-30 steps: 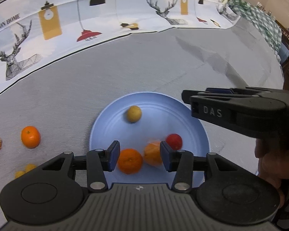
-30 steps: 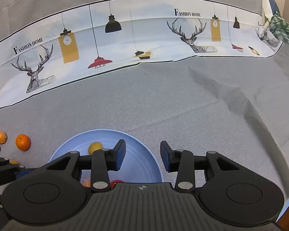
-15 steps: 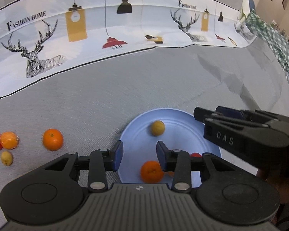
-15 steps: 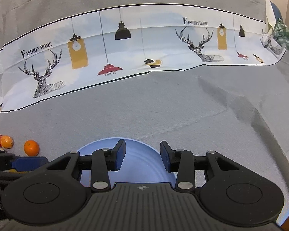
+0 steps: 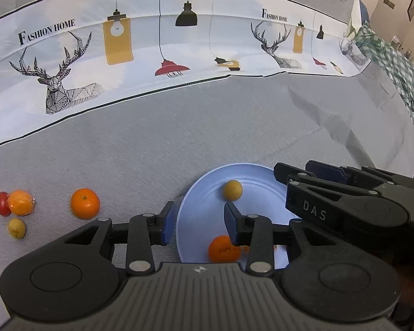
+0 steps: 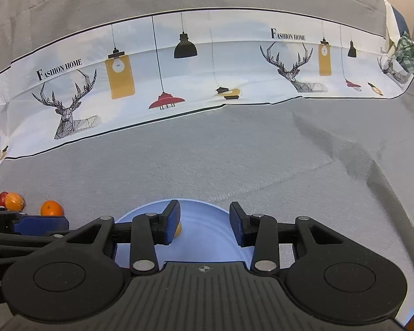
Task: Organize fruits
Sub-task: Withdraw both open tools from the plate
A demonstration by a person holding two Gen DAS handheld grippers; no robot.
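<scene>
- Hanging over the left edge of the blue plate [image 5: 196, 215], the left tongs [image 5: 198, 222] are spread apart and hold nothing.
- An orange [image 5: 224, 249] lies on the plate right by the left tongs' right finger, and that finger hides part of it.
- A small yellow fruit [image 5: 233, 190] sits farther back on the plate, just past the tip of that same finger.
- The right tongs [image 6: 204, 223] are spread apart too, with nothing between the fingers, and they hang over the plate [image 6: 207, 237].
- In the right view, the small yellow fruit [image 6: 178, 229] peeks out from behind the right tongs' left finger.
- More fruit lies on the gray cloth [image 5: 207, 127], off to the left of the left tongs and well apart from the plate.
- Another orange [image 5: 85, 203] sits alone there.
- Farther left, a wrapped orange [image 5: 21, 202] touches a small red fruit [image 5: 1, 204].
- A little yellow fruit [image 5: 16, 228] lies just in front of them.
- The right tongs [image 5: 345, 201] show in the left view, over the right side of the plate.
</scene>
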